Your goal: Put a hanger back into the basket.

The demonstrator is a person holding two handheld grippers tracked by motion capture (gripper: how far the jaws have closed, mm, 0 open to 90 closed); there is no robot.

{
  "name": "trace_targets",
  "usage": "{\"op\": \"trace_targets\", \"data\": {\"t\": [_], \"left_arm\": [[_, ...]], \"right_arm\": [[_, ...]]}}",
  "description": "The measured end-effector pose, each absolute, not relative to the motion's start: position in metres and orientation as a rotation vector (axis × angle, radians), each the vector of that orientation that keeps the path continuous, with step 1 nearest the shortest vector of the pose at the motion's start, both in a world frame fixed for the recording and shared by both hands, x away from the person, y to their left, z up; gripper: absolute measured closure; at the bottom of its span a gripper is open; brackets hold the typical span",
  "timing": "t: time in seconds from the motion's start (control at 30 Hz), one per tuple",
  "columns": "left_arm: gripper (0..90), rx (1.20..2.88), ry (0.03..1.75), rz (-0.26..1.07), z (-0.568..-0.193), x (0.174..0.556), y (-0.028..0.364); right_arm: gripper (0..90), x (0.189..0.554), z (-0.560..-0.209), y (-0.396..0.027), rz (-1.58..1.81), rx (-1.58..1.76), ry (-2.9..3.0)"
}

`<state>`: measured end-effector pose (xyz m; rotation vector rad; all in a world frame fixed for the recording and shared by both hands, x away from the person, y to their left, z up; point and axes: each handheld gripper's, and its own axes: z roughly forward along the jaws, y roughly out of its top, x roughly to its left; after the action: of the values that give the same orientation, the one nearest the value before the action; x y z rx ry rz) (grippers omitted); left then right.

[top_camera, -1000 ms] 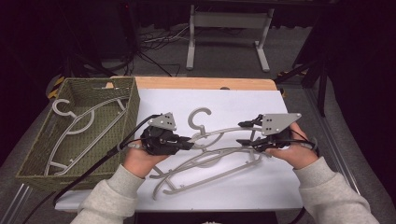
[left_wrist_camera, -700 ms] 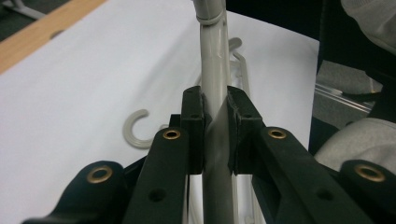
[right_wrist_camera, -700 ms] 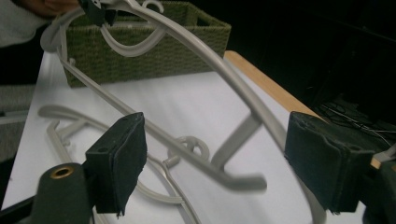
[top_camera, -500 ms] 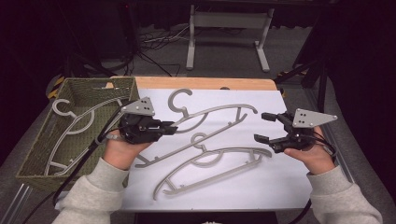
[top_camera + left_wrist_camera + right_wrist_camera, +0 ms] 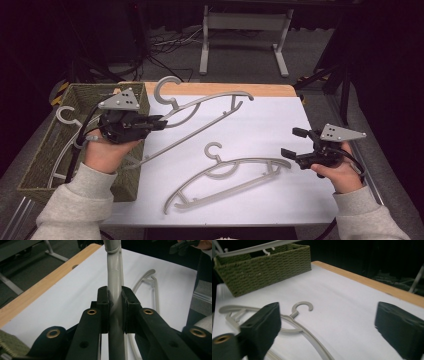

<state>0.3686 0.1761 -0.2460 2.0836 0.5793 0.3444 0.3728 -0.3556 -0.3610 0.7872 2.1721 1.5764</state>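
Now the lifted grey plastic hanger (image 5: 200,112) hangs slanted beside the olive woven basket (image 5: 37,165), long axis running away from it, clamped in the left gripper (image 5: 161,121), nearer the basket than half a second ago; the right gripper (image 5: 293,142), jaws just opened wide and empty, sits far across the white table (image 5: 280,120)

Smooth, faintly glossy grey plastic hangers (image 5: 227,177); rough woven olive-green fibre basket (image 5: 131,180); matt white table sheet (image 5: 280,125); bare wooden edge (image 5: 220,89).
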Motion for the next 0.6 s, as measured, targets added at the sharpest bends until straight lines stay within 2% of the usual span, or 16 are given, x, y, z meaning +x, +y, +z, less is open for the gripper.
{"op": "trace_targets", "data": {"t": [0.2, 0.6], "left_arm": [[80.0, 2.073, 0.603, 0.389, -0.239, 0.368, 0.192], [80.0, 2.059, 0.715, 0.492, -0.235, 0.369, 0.243]], "right_arm": [[3.2, 0.37, -0.374, -0.367, 1.587, 0.826, 2.154], [3.2, 0.365, -0.387, -0.37, 1.567, 0.82, 2.181]]}}
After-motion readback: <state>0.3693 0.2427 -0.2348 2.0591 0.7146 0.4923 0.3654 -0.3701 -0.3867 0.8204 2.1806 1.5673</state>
